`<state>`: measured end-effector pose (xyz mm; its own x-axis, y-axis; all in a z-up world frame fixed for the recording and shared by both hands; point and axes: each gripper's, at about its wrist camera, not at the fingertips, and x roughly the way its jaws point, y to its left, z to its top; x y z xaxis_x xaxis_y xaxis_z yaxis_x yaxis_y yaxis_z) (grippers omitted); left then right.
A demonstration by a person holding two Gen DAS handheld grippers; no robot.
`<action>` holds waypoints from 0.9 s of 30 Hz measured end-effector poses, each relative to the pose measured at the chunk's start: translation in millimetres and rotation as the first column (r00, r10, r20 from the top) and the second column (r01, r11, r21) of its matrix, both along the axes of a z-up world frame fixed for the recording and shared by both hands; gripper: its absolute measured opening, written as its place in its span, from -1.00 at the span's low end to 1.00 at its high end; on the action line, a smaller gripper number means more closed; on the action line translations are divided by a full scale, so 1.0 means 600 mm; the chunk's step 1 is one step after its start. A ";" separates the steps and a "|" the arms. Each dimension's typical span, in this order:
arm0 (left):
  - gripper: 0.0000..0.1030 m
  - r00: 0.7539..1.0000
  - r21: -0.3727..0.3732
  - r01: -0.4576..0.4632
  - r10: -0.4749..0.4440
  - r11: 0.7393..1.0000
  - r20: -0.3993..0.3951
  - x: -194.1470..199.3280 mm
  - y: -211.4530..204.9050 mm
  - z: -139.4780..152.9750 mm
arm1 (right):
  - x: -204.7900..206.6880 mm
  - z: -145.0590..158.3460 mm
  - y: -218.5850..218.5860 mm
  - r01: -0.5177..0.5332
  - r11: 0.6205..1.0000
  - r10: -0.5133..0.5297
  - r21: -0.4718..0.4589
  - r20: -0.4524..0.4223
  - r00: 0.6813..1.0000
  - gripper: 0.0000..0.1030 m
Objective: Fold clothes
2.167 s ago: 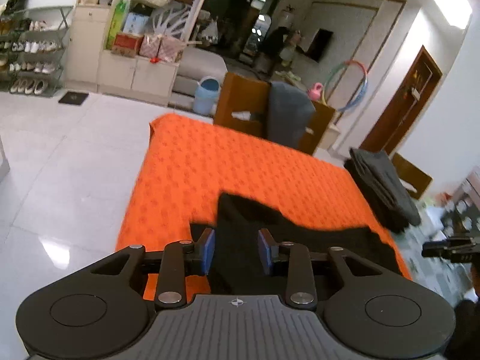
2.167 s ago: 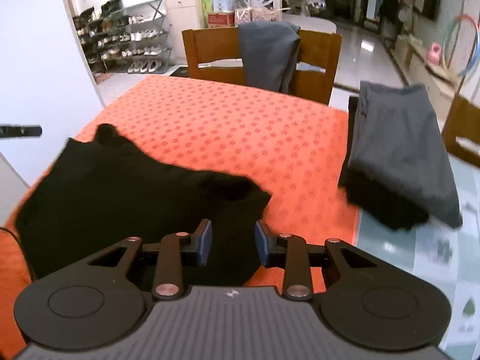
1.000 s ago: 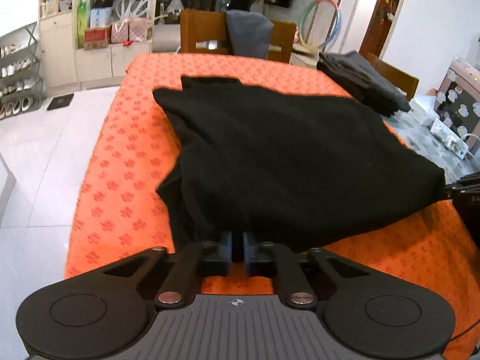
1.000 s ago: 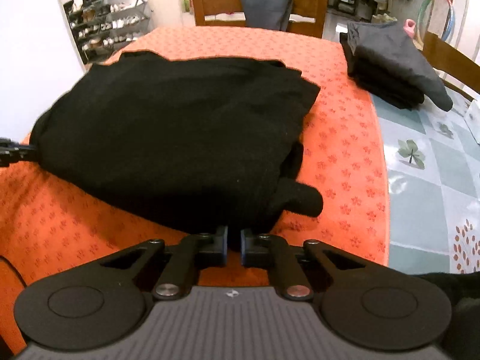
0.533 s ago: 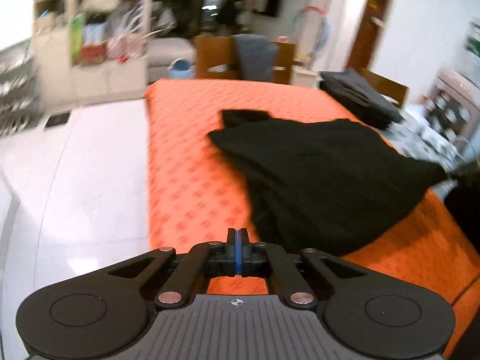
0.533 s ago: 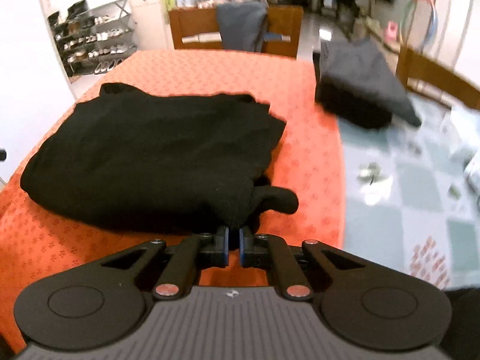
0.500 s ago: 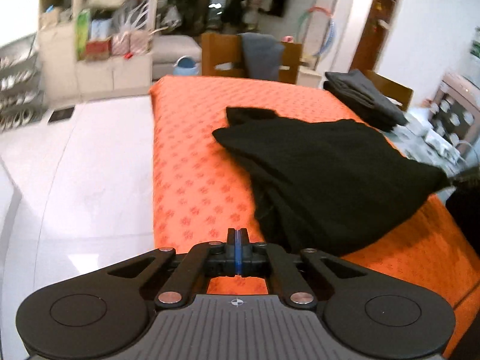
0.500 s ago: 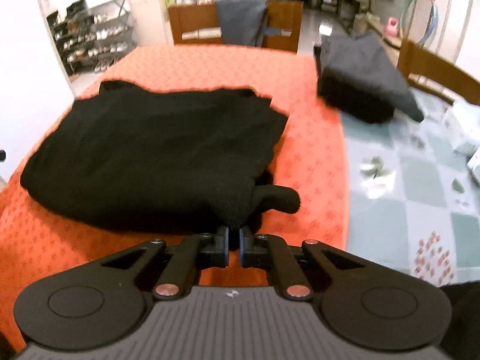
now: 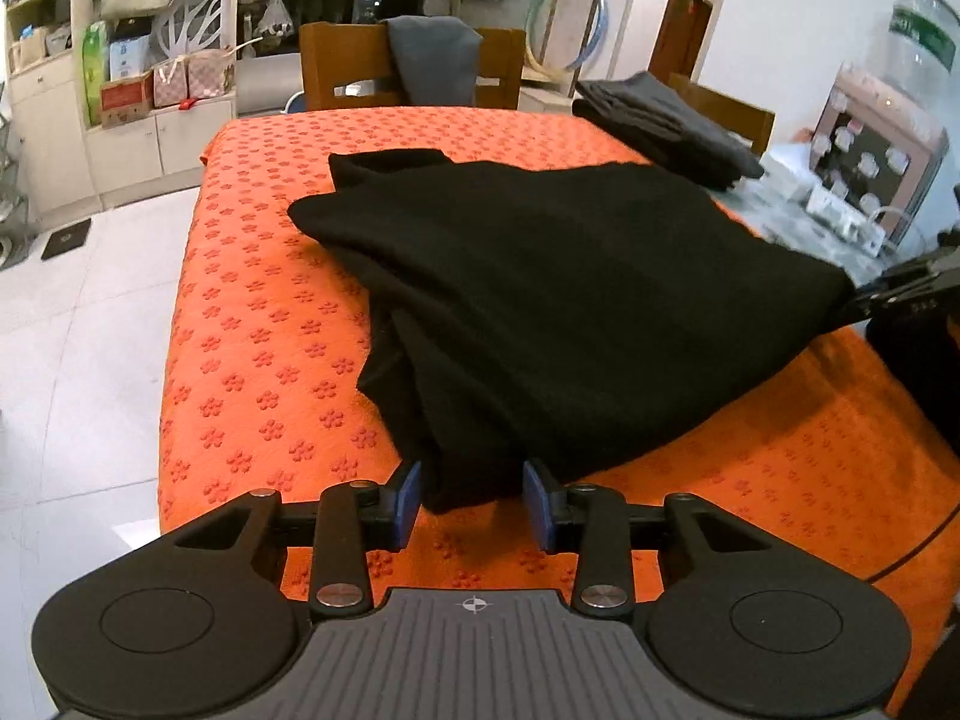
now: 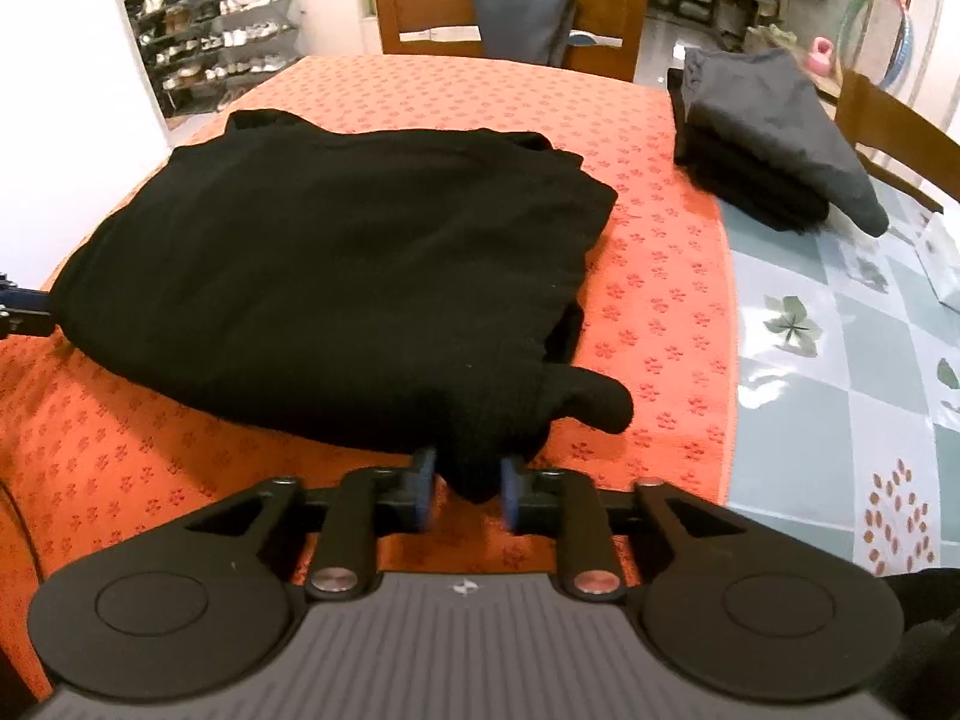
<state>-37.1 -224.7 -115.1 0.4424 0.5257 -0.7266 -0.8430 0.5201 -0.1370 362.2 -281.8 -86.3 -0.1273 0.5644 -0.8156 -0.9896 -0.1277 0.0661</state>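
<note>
Both claws are standing wider now than half a second ago: then the blue pads were nearly touching, now they are parting and the cloth is slipping free between them.

Going from the left, the left claw (image 9: 471, 501) is sitting at the near left corner of the black garment (image 9: 564, 300), its pads wide apart, with the thick folded corner lying loosely between them. I am judging it is letting go, not pinching. The garment is lying doubled on the orange cloth (image 9: 258, 324) of the desk (image 10: 840, 324), several layers showing at its left edge, and a collar or neck part is pointing away toward the chair (image 9: 336, 66). It is lying flat in the middle, probably so that the next fold can be made over a smooth surface.

Further right, the right claw (image 10: 462, 495) is at the other near corner, its pads narrower but also apart, the cloth hanging between them. A sleeve end (image 10: 591, 399) is sticking out beside this corner, so the fold is not tidy there. At the far right a stack of grey folded clothes (image 10: 774, 138) is resting, likely the place for finished pieces.

No brand is readable; a green label on a jar (image 9: 921, 30) is too blurred to read.
</note>
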 end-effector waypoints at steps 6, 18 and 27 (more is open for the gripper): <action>-0.87 0.999 0.083 0.027 -0.025 0.996 -0.022 0.005 -0.004 0.022 | -0.010 -0.019 0.013 -0.012 1.000 0.012 -0.003 0.004 1.000 -0.83; -0.70 0.998 -0.036 -0.057 0.056 0.998 -0.016 -0.035 0.006 0.004 | 0.016 -0.015 0.023 0.069 0.991 -0.071 -0.113 -0.011 0.997 -0.74; -0.11 0.979 -0.017 -0.172 0.173 0.985 0.111 -0.066 0.024 0.059 | 0.031 0.062 0.033 0.077 0.993 -0.075 -0.088 0.016 0.997 -0.47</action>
<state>-76.9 -210.5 -79.6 0.4244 0.5960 -0.6817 -0.8991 0.3668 -0.2391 381.1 -262.3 -48.9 -0.0763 0.4977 -0.8640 -0.9970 -0.0463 0.0614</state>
